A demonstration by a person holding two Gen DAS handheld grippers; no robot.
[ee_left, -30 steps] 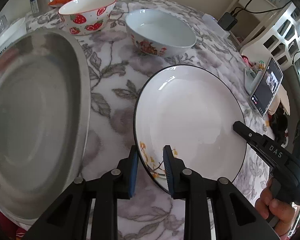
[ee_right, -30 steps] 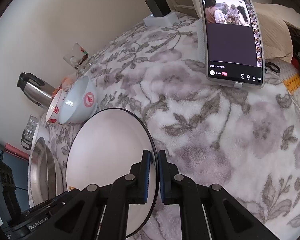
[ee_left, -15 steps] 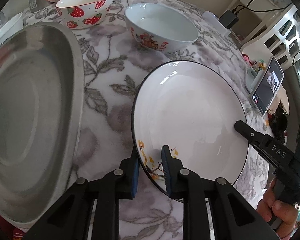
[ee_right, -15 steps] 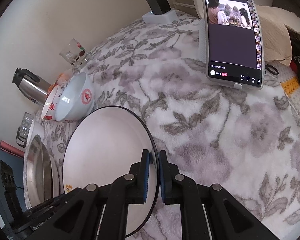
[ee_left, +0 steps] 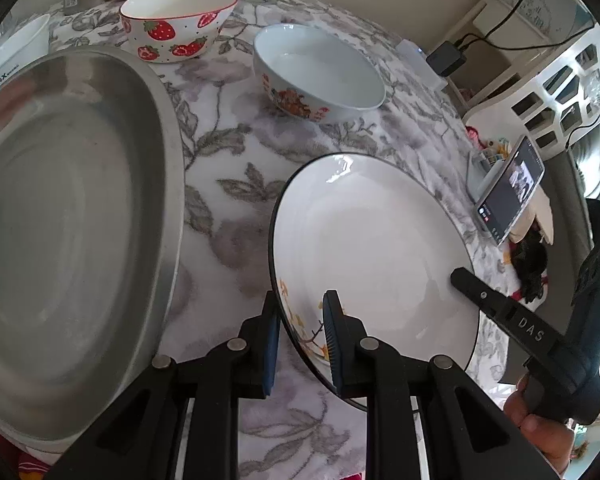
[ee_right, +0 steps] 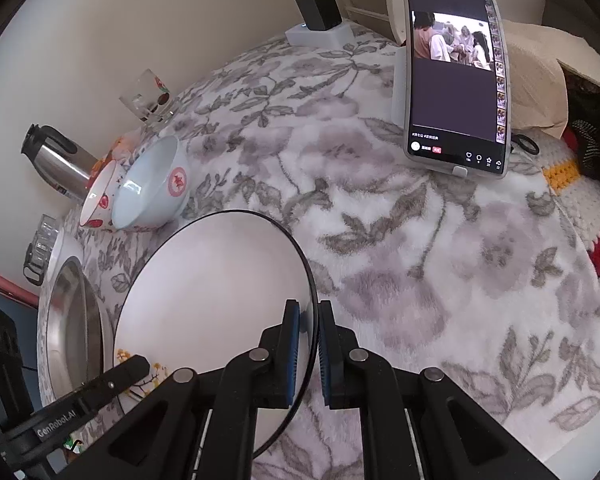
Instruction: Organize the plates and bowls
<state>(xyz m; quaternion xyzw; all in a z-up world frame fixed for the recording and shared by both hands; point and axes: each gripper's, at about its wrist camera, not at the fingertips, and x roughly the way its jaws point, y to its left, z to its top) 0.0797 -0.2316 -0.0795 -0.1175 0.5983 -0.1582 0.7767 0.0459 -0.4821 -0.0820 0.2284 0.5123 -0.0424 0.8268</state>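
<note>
A white plate point(ee_left: 364, 248) with a thin black rim and a yellow flower print lies between both grippers over the floral tablecloth point(ee_left: 236, 152). My left gripper point(ee_left: 300, 336) is shut on the plate's near rim, by the flower print. My right gripper point(ee_right: 310, 340) is shut on the rim point(ee_right: 260, 280) at the opposite side. In the left wrist view, one of the right gripper's fingers point(ee_left: 480, 292) rests over the plate's right edge. A left finger point(ee_right: 128, 372) shows at the lower left of the right wrist view.
A large steel basin point(ee_left: 72, 220) sits just left of the plate. Behind stand a strawberry bowl point(ee_left: 176, 20) and a pale flowered bowl point(ee_left: 320, 72). A glass point(ee_right: 148, 96), a steel flask point(ee_right: 56, 160), a propped phone point(ee_right: 456, 76) and a charger point(ee_right: 316, 12) line the table's far side.
The left jaws have narrowed a little onto the plate's rim. Both views have tipped slightly, so the bowls sit lower in the left view. The plate stays between both grippers.
</note>
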